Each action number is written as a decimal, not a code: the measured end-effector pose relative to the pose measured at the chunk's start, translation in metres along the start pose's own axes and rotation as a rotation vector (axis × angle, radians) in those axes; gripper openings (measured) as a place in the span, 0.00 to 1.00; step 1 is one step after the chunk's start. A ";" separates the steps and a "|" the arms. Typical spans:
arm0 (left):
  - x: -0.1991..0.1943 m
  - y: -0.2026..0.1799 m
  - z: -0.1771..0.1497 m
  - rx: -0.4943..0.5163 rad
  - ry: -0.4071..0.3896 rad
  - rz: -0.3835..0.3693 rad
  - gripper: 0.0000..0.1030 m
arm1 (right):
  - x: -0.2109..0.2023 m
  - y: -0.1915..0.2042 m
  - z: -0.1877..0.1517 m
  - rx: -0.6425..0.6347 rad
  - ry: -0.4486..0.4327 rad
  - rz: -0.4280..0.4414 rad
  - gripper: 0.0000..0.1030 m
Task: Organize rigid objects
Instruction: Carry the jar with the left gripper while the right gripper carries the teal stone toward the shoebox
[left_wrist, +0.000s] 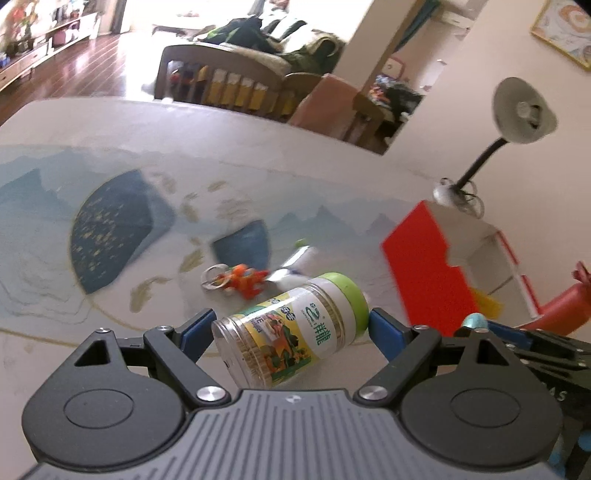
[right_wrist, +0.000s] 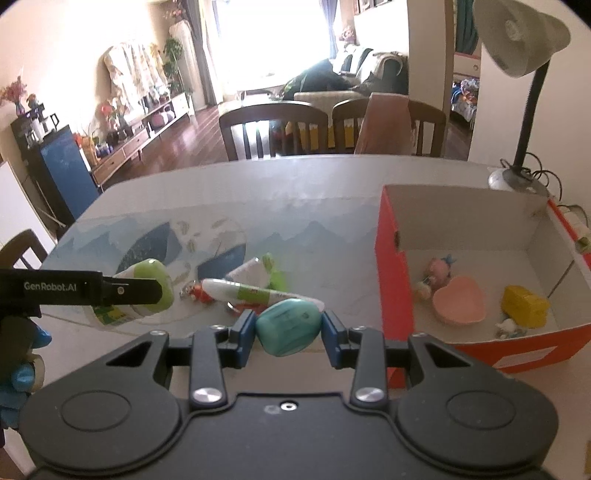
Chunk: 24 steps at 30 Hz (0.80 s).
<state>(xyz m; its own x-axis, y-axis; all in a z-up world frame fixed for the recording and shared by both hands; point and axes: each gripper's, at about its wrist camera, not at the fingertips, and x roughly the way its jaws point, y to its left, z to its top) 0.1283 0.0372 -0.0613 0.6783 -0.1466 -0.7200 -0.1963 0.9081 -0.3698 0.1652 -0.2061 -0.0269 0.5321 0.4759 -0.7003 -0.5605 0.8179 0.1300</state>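
My left gripper is shut on a clear jar with a green lid, which lies sideways between the blue pads above the table. The right wrist view shows the same jar at the left, behind a black finger. My right gripper is shut on a teal oval case, held to the left of the red box. On the table below lie a white tube with a green label and an orange keychain toy.
The red box has white inner walls and holds a pink heart dish, a yellow block and a small pink toy. A desk lamp stands behind the box. Chairs line the table's far edge.
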 end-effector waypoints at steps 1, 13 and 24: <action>-0.002 -0.005 0.001 0.008 -0.002 -0.009 0.87 | -0.003 -0.002 0.001 0.006 -0.006 0.001 0.36; 0.003 -0.080 0.010 0.149 0.013 -0.102 0.87 | -0.022 -0.048 0.010 0.050 -0.055 -0.065 0.36; 0.044 -0.154 0.011 0.271 0.085 -0.155 0.87 | -0.023 -0.117 0.018 0.133 -0.064 -0.153 0.36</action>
<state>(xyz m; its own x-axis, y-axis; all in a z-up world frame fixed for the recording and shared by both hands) 0.1961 -0.1046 -0.0290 0.6217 -0.3132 -0.7179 0.1080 0.9421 -0.3175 0.2302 -0.3069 -0.0130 0.6462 0.3585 -0.6737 -0.3835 0.9158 0.1194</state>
